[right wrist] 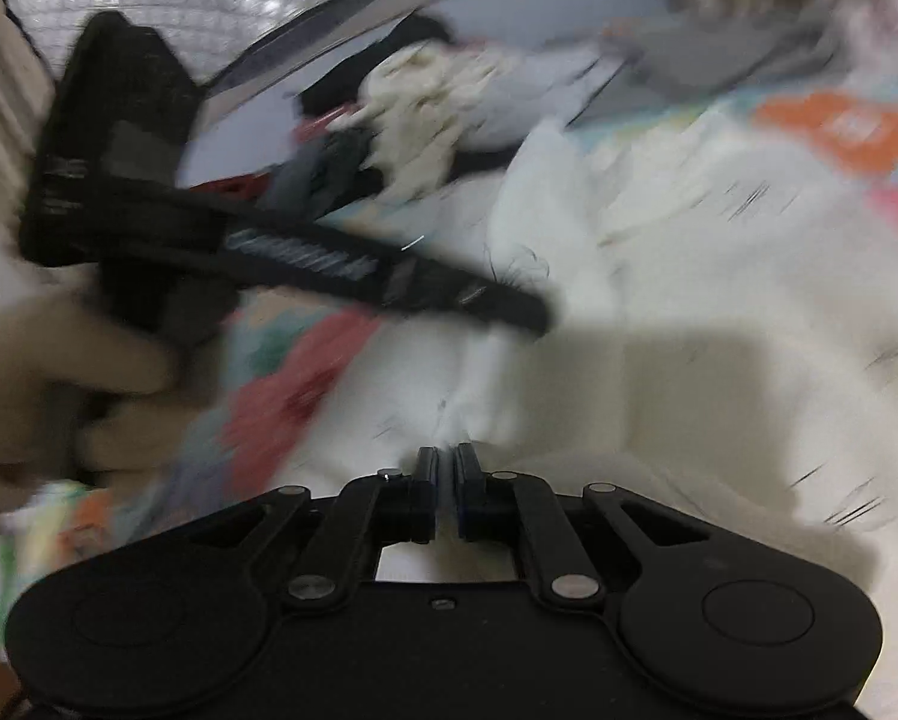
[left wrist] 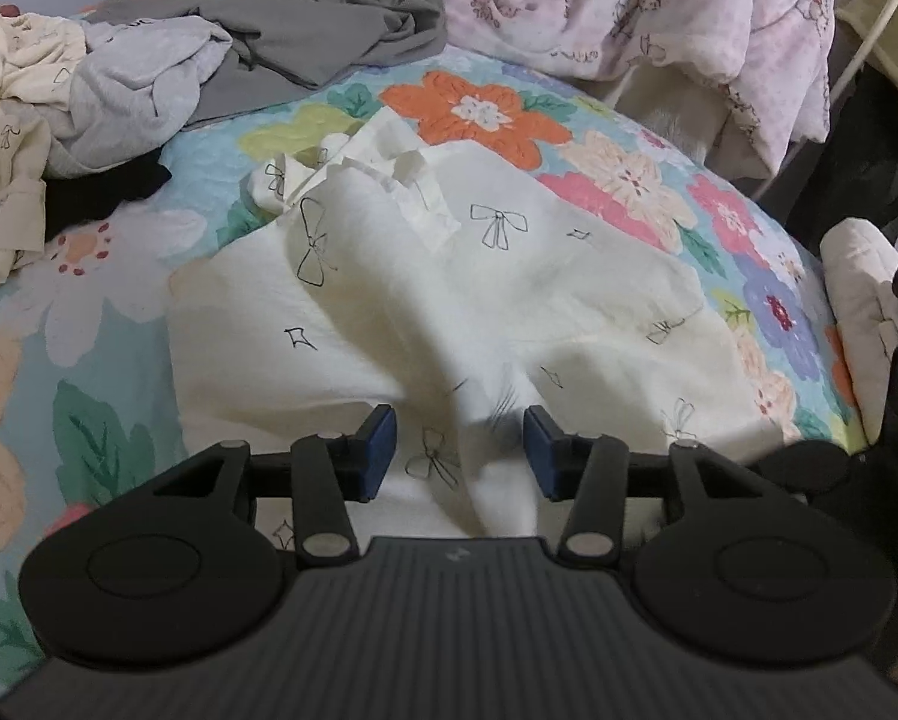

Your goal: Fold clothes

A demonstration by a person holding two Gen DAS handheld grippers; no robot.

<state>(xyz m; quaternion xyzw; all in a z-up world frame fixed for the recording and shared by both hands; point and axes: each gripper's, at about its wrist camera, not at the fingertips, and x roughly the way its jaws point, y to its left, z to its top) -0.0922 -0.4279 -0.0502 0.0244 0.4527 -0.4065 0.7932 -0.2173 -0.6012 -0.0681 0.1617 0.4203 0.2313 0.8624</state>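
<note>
On the left of the bed [left wrist: 119, 312] a pile of clothes [left wrist: 59, 90] lies unfolded. In the middle, the cream garment [left wrist: 389, 300] is spread out, wrinkled, not yet folded. The left gripper [left wrist: 460, 450] stands apart over a raised fold, not pressing it. The right gripper [right wrist: 447, 483] is together on the garment's edge, I judge. Most of the work remains.

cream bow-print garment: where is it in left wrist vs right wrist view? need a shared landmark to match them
Left wrist: the cream bow-print garment fills the centre, spread on the floral quilt, running under the open left gripper.
Right wrist: blurred, centre to right, its edge pinched in the right gripper.
Shared landmark: the orange flower beyond the garment.
</note>
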